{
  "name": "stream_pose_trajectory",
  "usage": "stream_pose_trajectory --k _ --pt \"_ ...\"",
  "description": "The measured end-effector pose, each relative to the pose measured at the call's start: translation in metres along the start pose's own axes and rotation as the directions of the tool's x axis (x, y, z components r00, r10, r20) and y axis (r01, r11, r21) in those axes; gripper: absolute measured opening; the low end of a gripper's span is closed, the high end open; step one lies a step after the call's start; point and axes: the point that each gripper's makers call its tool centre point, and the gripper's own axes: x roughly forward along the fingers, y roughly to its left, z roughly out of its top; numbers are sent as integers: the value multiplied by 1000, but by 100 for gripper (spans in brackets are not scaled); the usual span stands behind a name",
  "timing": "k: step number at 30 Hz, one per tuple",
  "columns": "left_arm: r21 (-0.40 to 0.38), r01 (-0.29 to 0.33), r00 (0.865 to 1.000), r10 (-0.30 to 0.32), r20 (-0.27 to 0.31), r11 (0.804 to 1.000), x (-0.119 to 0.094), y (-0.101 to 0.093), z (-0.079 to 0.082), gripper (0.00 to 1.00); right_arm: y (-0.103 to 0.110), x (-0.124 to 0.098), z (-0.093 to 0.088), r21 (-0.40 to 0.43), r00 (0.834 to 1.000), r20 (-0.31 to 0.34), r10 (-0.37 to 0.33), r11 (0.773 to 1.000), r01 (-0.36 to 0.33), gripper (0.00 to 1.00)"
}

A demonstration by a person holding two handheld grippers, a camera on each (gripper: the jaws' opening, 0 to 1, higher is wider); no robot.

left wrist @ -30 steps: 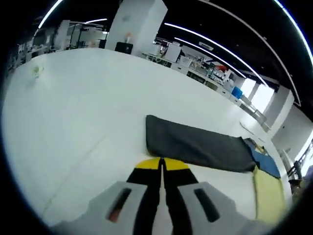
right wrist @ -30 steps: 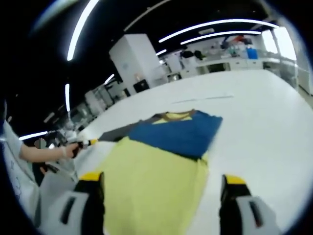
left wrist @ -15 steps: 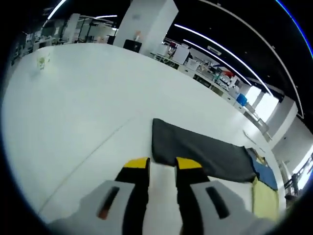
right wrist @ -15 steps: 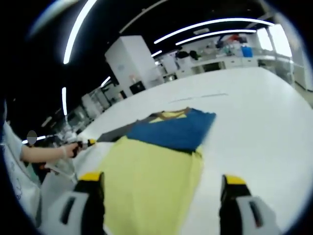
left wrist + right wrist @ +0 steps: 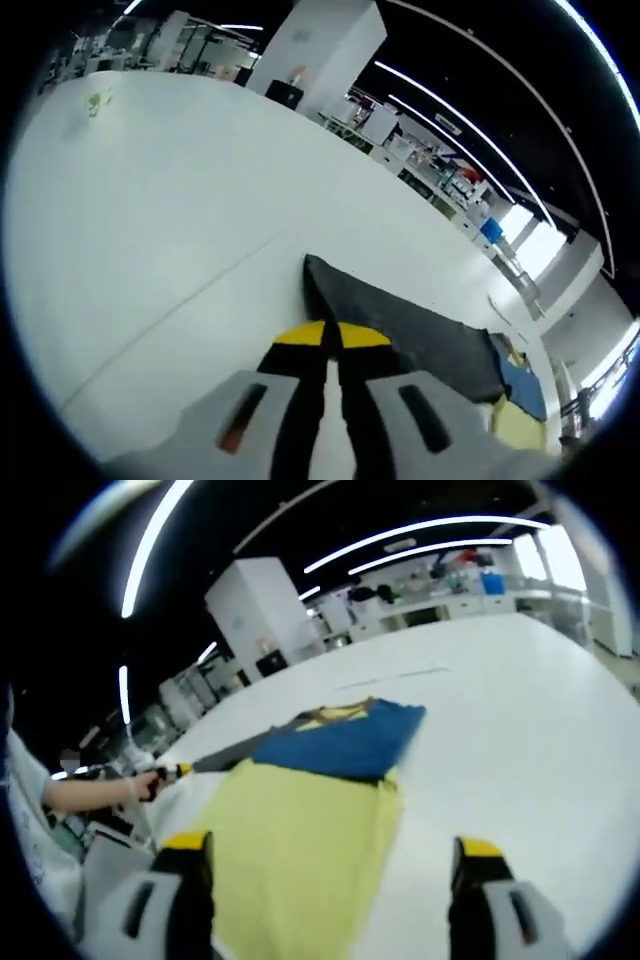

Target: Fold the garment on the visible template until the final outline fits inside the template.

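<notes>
Left gripper view, itemised as we found it. Left gripper (image 5: 330, 340): yellow-tipped jaws rose from the bottom of the view, pressed together with no gap between the tips. The near corner of the dark grey cloth (image 5: 400, 325) met those tips; we could not tell whether cloth was pinched between them. That cloth, a part of the garment, ran away from the jaws toward the right and lay flat on the white table (image 5: 150, 200). Beyond its far end, well ahead and right of the jaws, we noted a blue panel (image 5: 522, 385) and a pale yellow panel (image 5: 515, 425). A thin line (image 5: 170, 305) crossed the tabletop left of the jaws.

Right gripper view. Right gripper (image 5: 325, 860): jaws spread wide, one at either lower side, nothing between them. Just ahead, between and beyond the jaws, lay the yellow panel (image 5: 300, 850); past it lay the blue panel (image 5: 345, 742), with a yellowish neckline (image 5: 335, 714) at its far edge. Dark grey cloth (image 5: 225, 755) stretched left from the blue panel toward the left gripper (image 5: 178, 771), held in a hand (image 5: 140, 785) at the left edge. The white table (image 5: 510, 730) extended right and ahead.

Containers: we could make out none on the table; distant shelving was too blurred to read.
</notes>
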Motion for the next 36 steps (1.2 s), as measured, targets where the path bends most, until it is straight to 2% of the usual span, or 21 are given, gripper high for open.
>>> stream_pose_trajectory --k 7,11,14,20,25,26,27,28,30,31,34,35,36 --pt "91 115 993 -115 -4 989 0 -47 17 0 6 3 2 8 999 27 25 1000 -25 100" --pt "173 213 977 -209 -41 962 5 -89 21 0 9 3 4 -9 999 34 41 999 -41 100" --pt "212 281 960 -276 -57 936 5 -127 22 0 11 2 6 -28 998 39 51 998 -50 100" --pt "242 355 935 -344 -87 903 10 -176 15 0 13 -4 6 -28 996 62 60 998 -58 100" --pt "223 423 906 -408 -112 878 18 -218 1 0 10 -9 3 -16 995 77 57 998 -56 100" --pt "205 447 894 -432 -116 871 18 -231 -2 0 9 -11 2 -16 995 79 54 998 -53 100" --pt "236 463 886 -446 -125 854 19 -243 -7 0 7 -13 1 -16 995 81 52 999 -51 100" --pt "238 473 881 -454 -133 848 18 -251 -11 0 5 -14 0 -12 995 84 51 999 -50 100" --pt "228 510 860 -486 -154 829 17 -273 -21 0 3 -17 -4 2 995 85 48 999 -48 100" --pt "235 519 855 -495 -158 822 17 -282 -25 0 2 -18 -5 4 995 87 44 999 -45 100" --pt "221 573 819 -543 -184 789 22 -315 -38 0 -4 -22 -8 28 995 99 31 999 -34 100" --pt "217 582 812 -552 -189 783 22 -321 -41 0 -5 -23 -9 32 995 100 30 999 -34 100" --pt "217 604 797 -570 -200 767 21 -334 -47 0 -5 -23 -10 34 994 101 29 999 -32 100"
